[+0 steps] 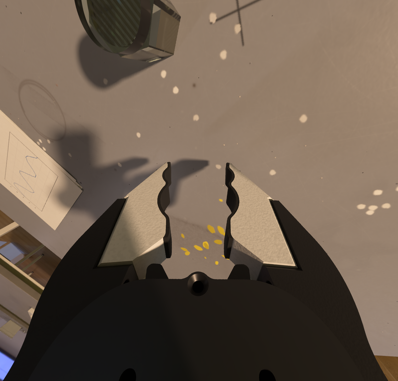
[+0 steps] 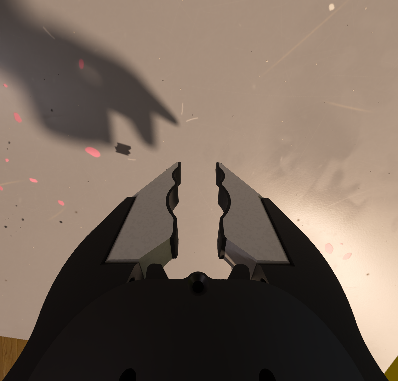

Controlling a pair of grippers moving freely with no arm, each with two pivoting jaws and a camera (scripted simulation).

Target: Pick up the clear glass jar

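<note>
The grey table (image 1: 301, 79) fills both views and carries white, yellow and pink paint spots and fine scratches. The left gripper (image 1: 197, 166) hangs above it with its jaws spread wide and nothing between them. The right gripper (image 2: 198, 164) also hangs above the table, its jaws apart and empty. The clear glass jar (image 1: 127, 19) lies on its side on the table, far ahead of the left gripper and to the left, well apart from the fingers; its round mouth or lid, I cannot tell which, faces the camera. A white paper sheet (image 1: 32, 172) with a drawn graph lies at the left edge. A dark cross mark (image 1: 239, 9) is to the right of the jar. A small black scrap (image 2: 123, 148) lies near the right gripper.
</note>
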